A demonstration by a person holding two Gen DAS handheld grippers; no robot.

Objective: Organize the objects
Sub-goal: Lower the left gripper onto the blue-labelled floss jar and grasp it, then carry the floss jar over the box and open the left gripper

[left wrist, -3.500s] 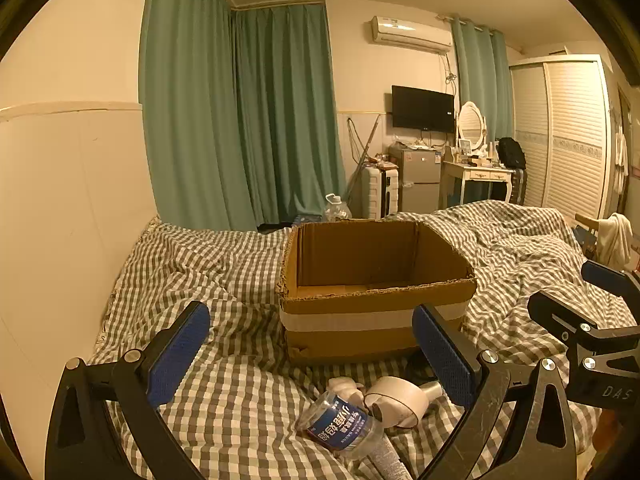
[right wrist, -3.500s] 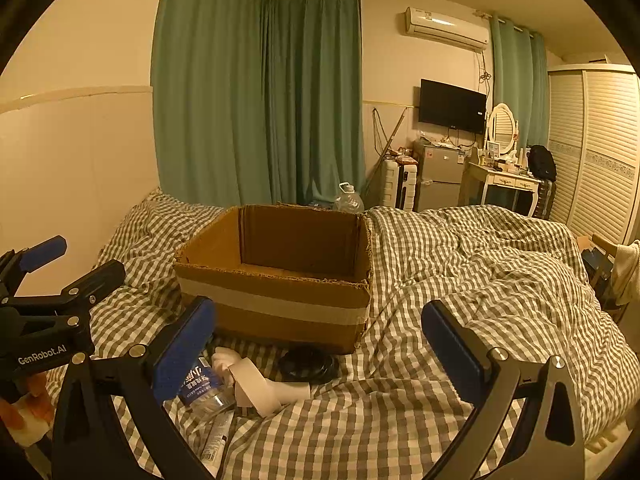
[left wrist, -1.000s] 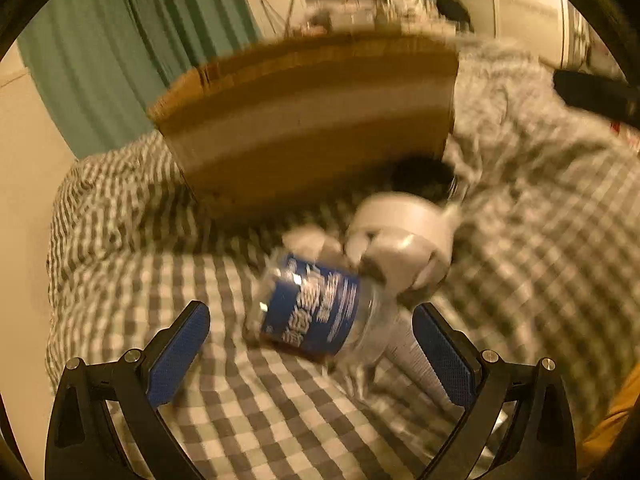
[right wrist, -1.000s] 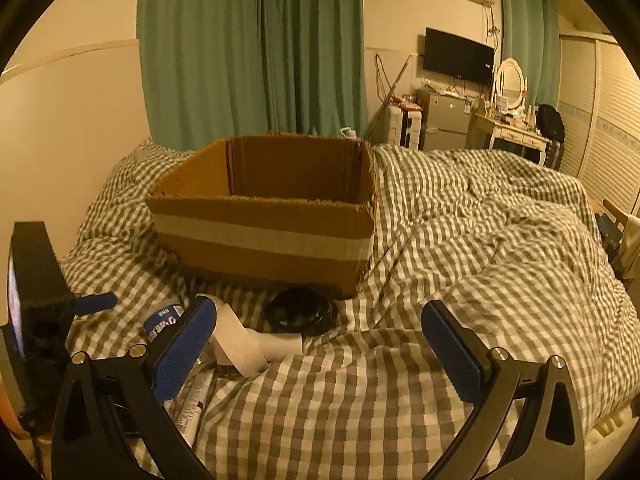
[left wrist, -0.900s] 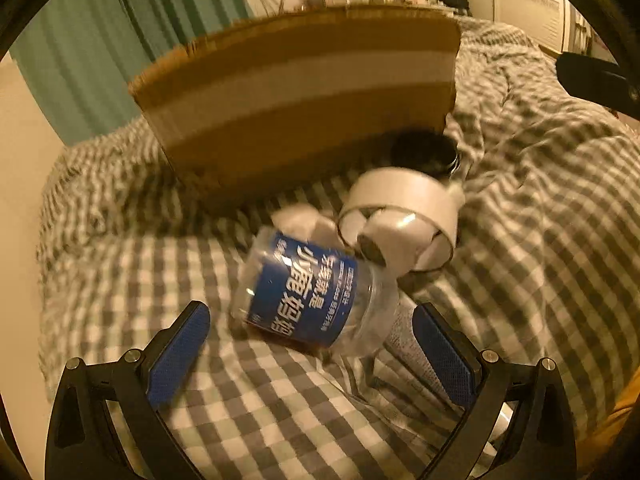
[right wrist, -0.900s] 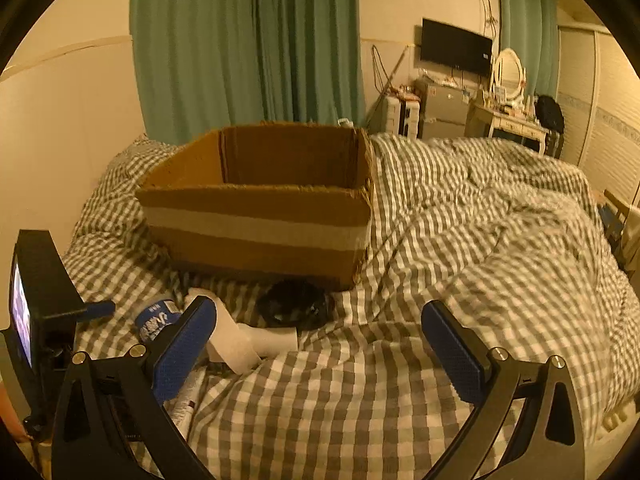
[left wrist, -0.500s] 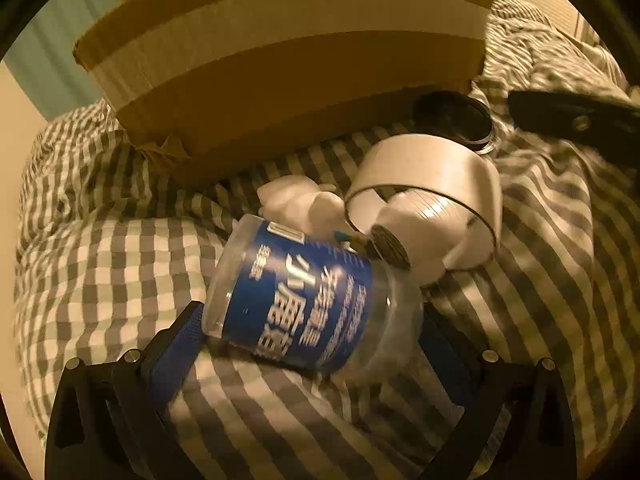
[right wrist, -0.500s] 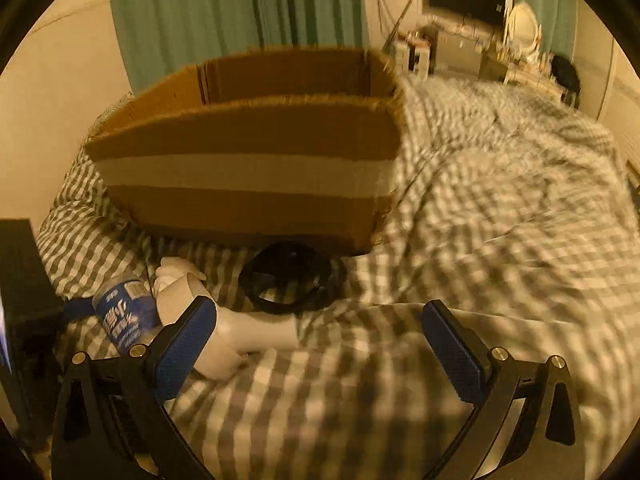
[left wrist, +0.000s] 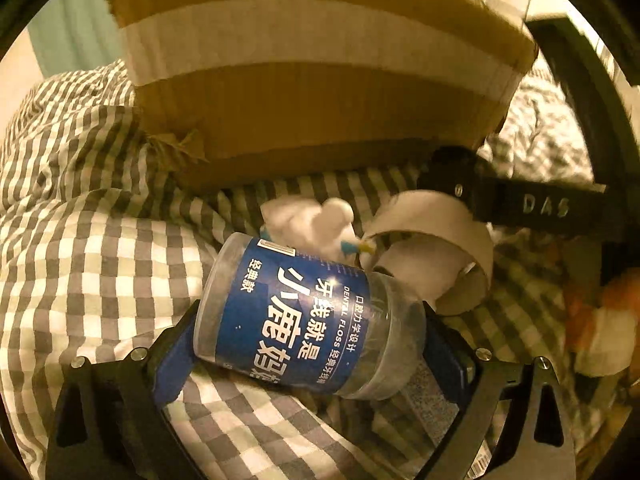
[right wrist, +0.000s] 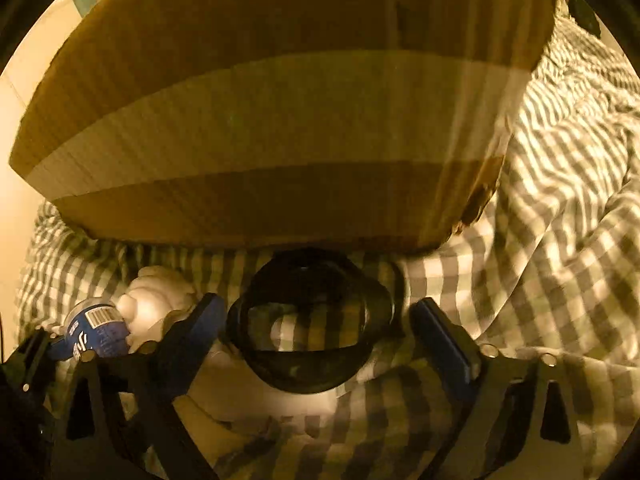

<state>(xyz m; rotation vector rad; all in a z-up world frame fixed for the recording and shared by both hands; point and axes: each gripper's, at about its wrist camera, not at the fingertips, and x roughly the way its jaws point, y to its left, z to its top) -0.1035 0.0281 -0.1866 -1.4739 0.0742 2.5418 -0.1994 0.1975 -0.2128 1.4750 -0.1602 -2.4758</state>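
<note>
A clear jar with a blue dental-floss label (left wrist: 304,312) lies on its side on the checked bedding. My left gripper (left wrist: 312,344) has closed around it, a blue pad on each side. The jar also shows at the lower left of the right wrist view (right wrist: 94,334). A black ring-shaped object (right wrist: 310,330) lies in front of the cardboard box (right wrist: 280,120). My right gripper (right wrist: 312,336) is open, one finger on each side of the ring, not touching it. The box also shows in the left wrist view (left wrist: 312,80).
A roll of white tape (left wrist: 436,252) and a white crumpled wad (left wrist: 308,220) lie just behind the jar. A flat tube (left wrist: 424,396) lies under it. The checked duvet (right wrist: 560,240) spreads to the right of the box.
Both grippers have dropped low and moved forward to the objects. My left fingers have closed in on the jar. My right fingers have narrowed and now straddle the black ring.
</note>
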